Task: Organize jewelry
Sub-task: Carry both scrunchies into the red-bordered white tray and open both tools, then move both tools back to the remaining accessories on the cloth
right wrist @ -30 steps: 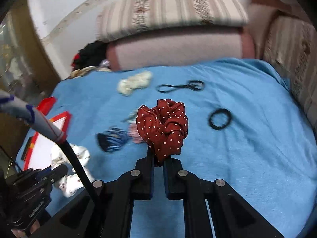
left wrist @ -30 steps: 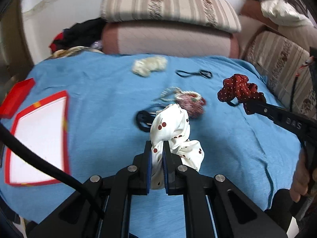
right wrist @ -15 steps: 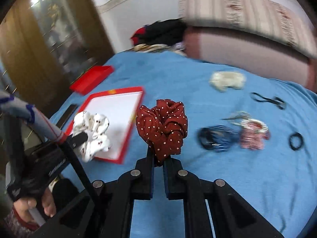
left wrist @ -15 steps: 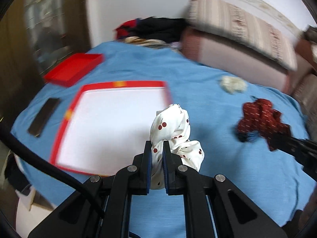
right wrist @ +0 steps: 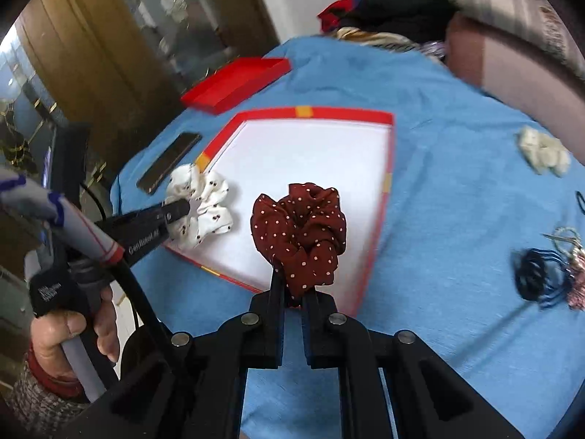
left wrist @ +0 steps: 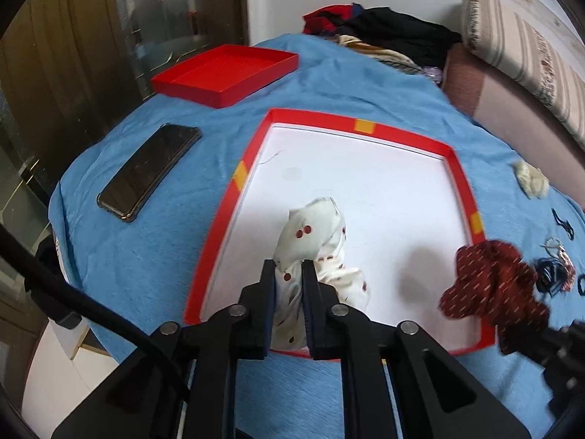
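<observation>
Left gripper (left wrist: 289, 274): its jaws just loosened a little, but the white scrunchie (left wrist: 314, 234) is still pinched, now over the white tray (left wrist: 234, 197).
Right gripper (right wrist: 292, 285): squeezed tight on the red scrunchie (right wrist: 298, 232), near the tray's right edge.
Meaning: both probably get dropped in soon.
Pose: both tilt downward.

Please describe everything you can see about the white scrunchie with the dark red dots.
The white fabric scrunchie with dark red dots is soft gathered cloth, bunched into loose folds. It is clamped between the black fingers of the left gripper, whose jaws have just been opening slightly yet still press on it. One lobe stands up beyond the fingertips; the rest droops to the right. It is over the near part of the white tray with a red rim.
</observation>
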Demonstrator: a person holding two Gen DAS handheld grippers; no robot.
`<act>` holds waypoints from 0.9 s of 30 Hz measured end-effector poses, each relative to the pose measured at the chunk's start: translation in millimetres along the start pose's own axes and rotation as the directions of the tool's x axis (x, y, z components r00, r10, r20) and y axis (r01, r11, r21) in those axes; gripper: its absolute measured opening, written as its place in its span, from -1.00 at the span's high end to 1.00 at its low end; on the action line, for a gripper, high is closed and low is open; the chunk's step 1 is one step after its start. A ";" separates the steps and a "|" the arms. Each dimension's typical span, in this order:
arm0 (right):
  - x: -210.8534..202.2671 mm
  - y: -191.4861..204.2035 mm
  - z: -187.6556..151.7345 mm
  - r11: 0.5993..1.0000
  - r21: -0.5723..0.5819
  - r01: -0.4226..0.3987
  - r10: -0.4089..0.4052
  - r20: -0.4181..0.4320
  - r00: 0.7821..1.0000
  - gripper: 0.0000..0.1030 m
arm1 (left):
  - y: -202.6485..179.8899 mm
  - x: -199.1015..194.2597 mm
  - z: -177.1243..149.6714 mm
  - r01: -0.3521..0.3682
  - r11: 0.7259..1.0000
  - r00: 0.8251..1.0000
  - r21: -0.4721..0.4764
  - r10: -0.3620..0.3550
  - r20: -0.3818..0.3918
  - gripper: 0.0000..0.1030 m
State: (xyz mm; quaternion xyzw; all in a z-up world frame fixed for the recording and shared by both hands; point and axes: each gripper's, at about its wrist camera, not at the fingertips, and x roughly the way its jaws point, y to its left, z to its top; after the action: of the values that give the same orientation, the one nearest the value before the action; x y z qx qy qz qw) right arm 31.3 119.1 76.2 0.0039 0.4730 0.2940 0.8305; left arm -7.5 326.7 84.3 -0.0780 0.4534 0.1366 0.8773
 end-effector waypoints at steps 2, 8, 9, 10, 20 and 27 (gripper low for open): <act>11.8 4.9 2.3 1.000 -0.008 -0.001 0.000 -0.017 1.000 0.80 | 6.4 2.8 0.6 -0.002 1.000 1.000 -0.014 0.002 -0.001 0.69; 19.0 7.9 4.3 1.000 -0.015 0.015 -0.015 -0.015 1.000 0.50 | 15.2 0.3 0.3 -0.010 0.999 1.000 -0.050 0.011 0.012 0.21; 17.2 7.4 4.2 1.000 -0.020 0.019 -0.020 -0.008 1.000 0.45 | 16.1 -1.4 0.8 -0.010 0.998 1.000 -0.057 0.011 0.014 0.16; 15.1 7.8 3.5 1.000 -0.022 0.021 -0.021 -0.001 1.000 0.35 | 16.9 -3.6 1.1 -0.007 0.998 1.000 -0.069 0.008 0.016 0.14; -43.9 -33.0 -24.6 0.996 0.081 0.029 -0.036 0.087 0.996 0.12 | -11.0 -41.5 3.3 0.034 0.998 0.996 -0.055 -0.030 0.079 -0.04; -100.6 -113.5 -74.0 0.962 0.253 0.103 -0.141 0.138 0.980 0.11 | -79.3 -65.2 -3.7 0.136 0.988 0.987 0.072 -0.142 0.077 -0.06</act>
State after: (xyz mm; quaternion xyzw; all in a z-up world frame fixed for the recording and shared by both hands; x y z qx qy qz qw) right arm -10.2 -44.4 81.8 0.0999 0.4391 0.1804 0.8744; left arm -21.7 239.3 136.5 -0.0743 0.4147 0.0630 0.9047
